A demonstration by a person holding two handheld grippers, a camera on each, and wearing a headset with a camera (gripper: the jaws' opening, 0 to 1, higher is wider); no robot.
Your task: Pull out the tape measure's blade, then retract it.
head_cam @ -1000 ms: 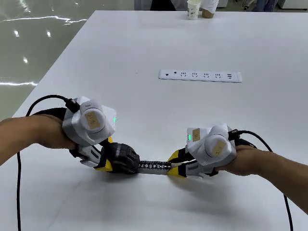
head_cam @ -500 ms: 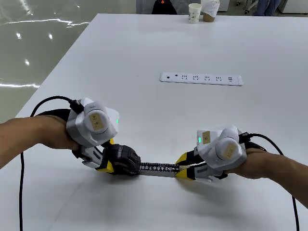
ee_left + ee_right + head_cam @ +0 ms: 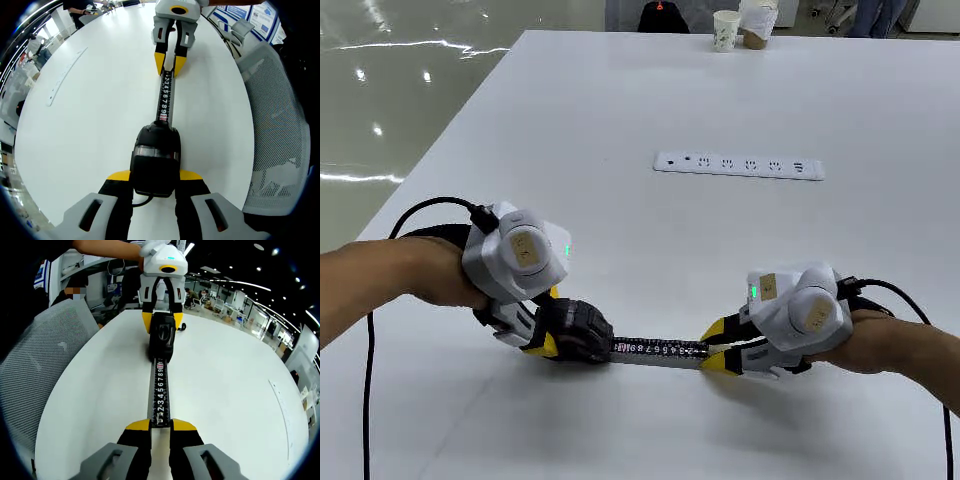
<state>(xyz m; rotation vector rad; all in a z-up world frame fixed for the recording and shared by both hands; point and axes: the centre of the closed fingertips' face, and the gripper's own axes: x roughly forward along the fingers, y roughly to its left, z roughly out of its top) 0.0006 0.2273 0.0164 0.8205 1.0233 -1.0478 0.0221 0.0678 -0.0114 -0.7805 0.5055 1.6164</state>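
Black chunky tape measure case (image 3: 575, 330) on white table (image 3: 620, 120), at 7 o'clock in head view, clamped in left gripper (image 3: 545, 340). Dark numbered blade (image 3: 660, 349) lies flat, long axis pointing to 3 o'clock, tip pinched by right gripper (image 3: 722, 347).

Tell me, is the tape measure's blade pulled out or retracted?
Out: the numbered blade spans from the case to the right tool.

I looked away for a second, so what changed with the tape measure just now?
The right gripper, shut on the end of the blade, moved rightward away from the case, drawing more blade out. The left gripper kept its grip on the case, which stayed put, as did the power strip.
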